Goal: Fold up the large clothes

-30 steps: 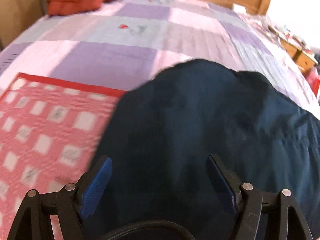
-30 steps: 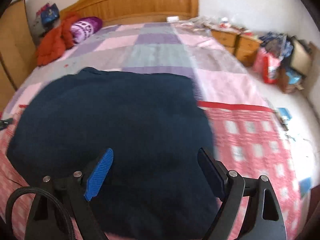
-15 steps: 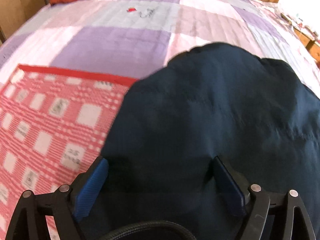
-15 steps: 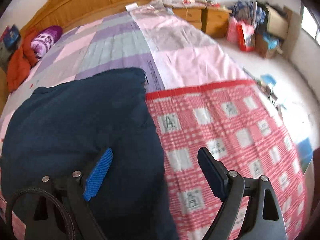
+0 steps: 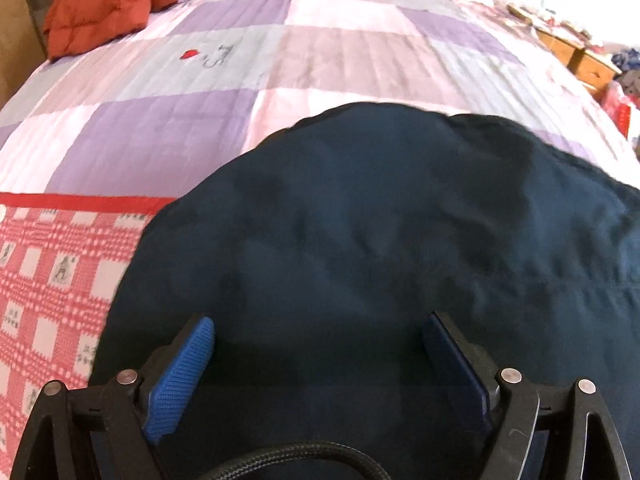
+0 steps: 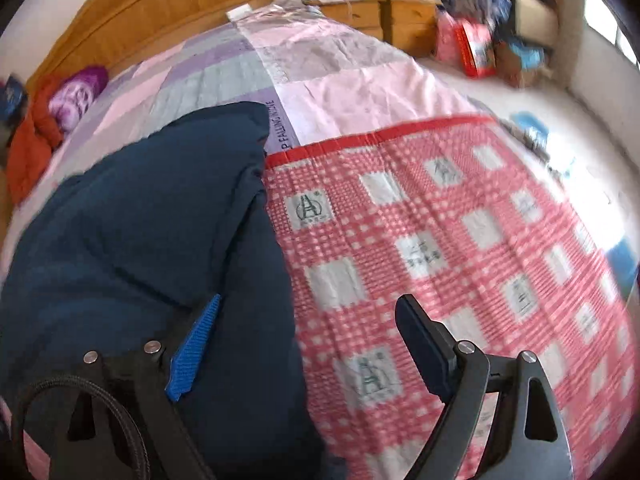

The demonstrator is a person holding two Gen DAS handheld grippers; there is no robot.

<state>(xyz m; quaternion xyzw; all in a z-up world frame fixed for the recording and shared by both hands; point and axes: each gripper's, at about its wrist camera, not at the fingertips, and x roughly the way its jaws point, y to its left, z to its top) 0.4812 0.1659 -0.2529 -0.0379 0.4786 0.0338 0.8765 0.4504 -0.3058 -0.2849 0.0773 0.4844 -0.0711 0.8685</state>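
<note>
A large dark navy garment lies folded in a puffy heap on the bed; it also shows in the right wrist view. My left gripper is open and empty, close over the garment's near part. My right gripper is open and empty, over the garment's right edge where it meets the red-and-white checked sheet. Its left fingertip is over the navy fabric.
The checked sheet covers the near end of the bed over a pink, purple and grey quilt. A red jacket lies by the wooden headboard. Wooden nightstands and clutter stand on the floor at right.
The right gripper has swung right, from over the middle of the garment to its right edge. The left gripper has stayed open low over the garment, with its view tilted up slightly.
</note>
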